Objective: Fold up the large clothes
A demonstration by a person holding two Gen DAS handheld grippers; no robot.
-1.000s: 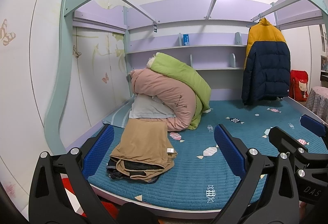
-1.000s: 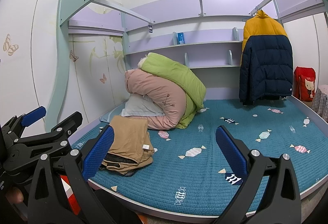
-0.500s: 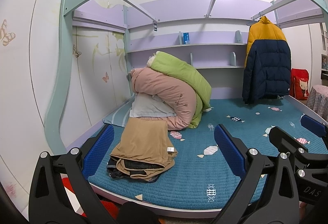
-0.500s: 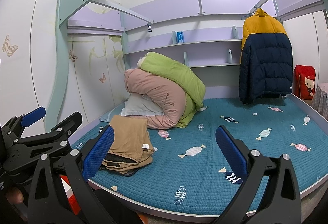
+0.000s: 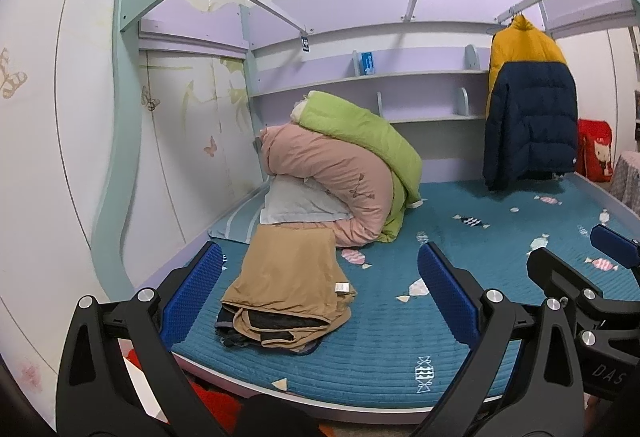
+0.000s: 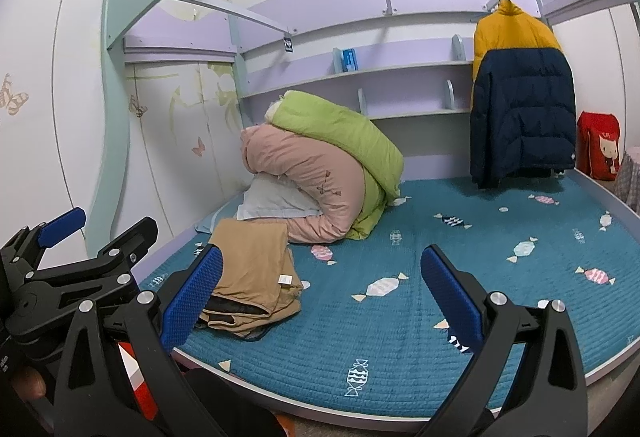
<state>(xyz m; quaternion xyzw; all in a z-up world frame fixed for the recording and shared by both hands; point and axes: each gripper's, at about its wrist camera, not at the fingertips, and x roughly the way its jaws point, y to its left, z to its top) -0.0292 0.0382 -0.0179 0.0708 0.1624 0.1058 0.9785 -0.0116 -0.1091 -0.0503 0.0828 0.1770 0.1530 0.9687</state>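
Note:
A folded tan garment (image 5: 288, 285) with dark lining lies on the teal bed mat (image 5: 460, 337) near its front left corner; it also shows in the right wrist view (image 6: 252, 277). My left gripper (image 5: 320, 297) is open and empty, held in front of the bed edge, apart from the garment. My right gripper (image 6: 320, 297) is open and empty beside it, to the right. A yellow and navy puffer jacket (image 5: 528, 109) hangs on a rail at the back right.
Rolled pink (image 5: 328, 177) and green (image 5: 360, 133) quilts and a pillow (image 5: 300, 203) are piled at the back left of the bed. Shelves (image 5: 400, 77) line the back wall. A red bag (image 5: 596, 153) stands at the far right. The loft frame (image 5: 128, 77) arches overhead.
Both grippers have drifted slightly back and lower in front of the bed; they stay open. The garment has not moved.

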